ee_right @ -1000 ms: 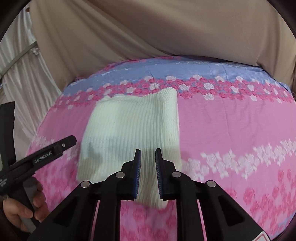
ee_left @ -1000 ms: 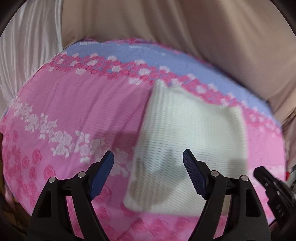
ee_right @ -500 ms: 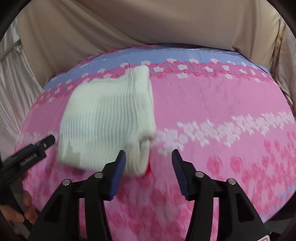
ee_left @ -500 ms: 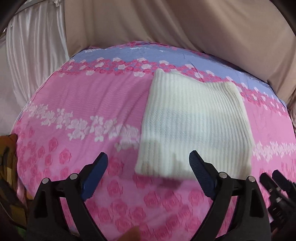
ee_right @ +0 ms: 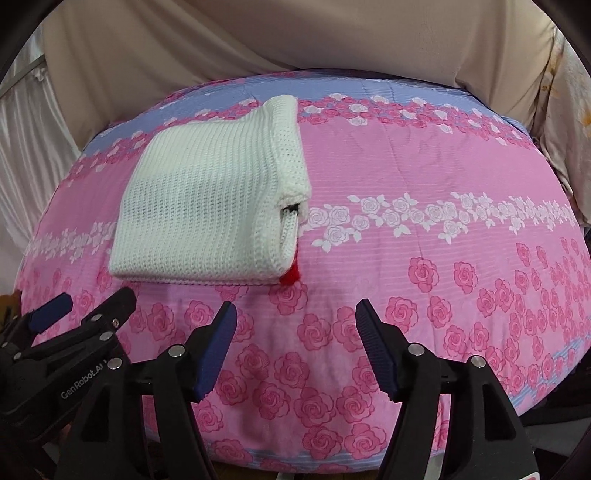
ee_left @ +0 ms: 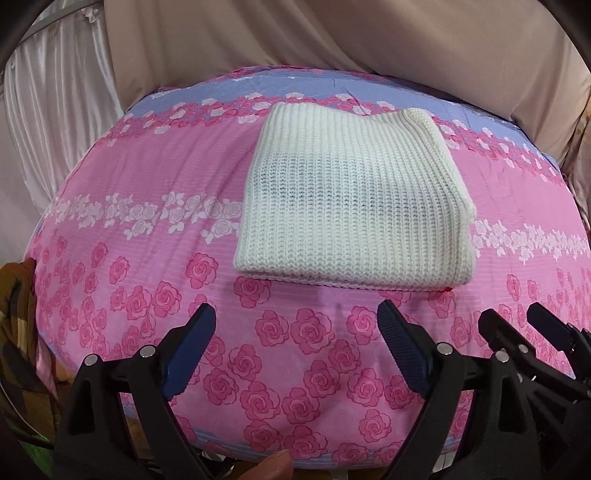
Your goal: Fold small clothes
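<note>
A white knitted garment [ee_left: 354, 199] lies folded into a flat rectangle on the pink rose-patterned cover [ee_left: 147, 192]. It also shows in the right wrist view [ee_right: 210, 199], with a bit of red yarn [ee_right: 290, 276] at its near right corner. My left gripper [ee_left: 295, 328] is open and empty, held back from the garment's near edge. My right gripper [ee_right: 295, 325] is open and empty, also short of the garment. Each gripper shows at the edge of the other's view.
Beige drapes [ee_left: 332, 33] hang behind the table, and a white satin curtain [ee_left: 51, 110] hangs at the left. A brown patterned cloth [ee_left: 18, 317] lies beyond the table's left edge. The cover's near edge [ee_right: 295, 458] drops off below the grippers.
Both grippers have pulled back from the garment toward the table's near edge. The right gripper, nearly shut a second ago, has opened and left the garment lying folded.
</note>
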Tool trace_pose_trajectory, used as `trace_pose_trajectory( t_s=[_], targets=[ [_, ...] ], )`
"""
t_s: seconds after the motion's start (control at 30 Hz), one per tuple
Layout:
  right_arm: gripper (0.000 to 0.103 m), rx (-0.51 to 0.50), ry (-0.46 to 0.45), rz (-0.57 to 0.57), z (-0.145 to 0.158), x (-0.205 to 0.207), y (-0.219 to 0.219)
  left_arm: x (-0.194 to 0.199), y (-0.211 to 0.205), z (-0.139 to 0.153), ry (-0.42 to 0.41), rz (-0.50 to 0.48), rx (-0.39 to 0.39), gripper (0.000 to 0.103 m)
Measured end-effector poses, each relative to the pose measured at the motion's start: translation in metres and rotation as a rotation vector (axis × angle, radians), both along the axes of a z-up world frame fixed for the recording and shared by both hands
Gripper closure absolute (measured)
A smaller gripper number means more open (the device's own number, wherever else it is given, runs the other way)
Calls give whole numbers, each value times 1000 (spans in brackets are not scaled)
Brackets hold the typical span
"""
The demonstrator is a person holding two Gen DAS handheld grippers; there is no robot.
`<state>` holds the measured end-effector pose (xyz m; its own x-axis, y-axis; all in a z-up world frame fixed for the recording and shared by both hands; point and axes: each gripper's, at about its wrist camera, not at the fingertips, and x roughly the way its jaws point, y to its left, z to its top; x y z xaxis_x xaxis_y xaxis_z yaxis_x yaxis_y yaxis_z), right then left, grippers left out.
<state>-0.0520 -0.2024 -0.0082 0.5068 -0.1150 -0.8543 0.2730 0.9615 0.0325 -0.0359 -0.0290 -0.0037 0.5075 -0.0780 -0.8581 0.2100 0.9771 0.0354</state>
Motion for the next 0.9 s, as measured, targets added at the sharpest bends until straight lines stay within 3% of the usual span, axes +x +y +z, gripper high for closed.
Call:
trace_pose_trajectory(
  t_s=[0.57, 0.9],
  targets=[
    [37, -32, -4, 12, 4, -4, 8, -4, 3, -1, -1, 26, 20, 17],
    [37, -40, 4, -3, 4, -5, 9, -6, -1, 0, -2, -9, 25, 25]
  ],
)
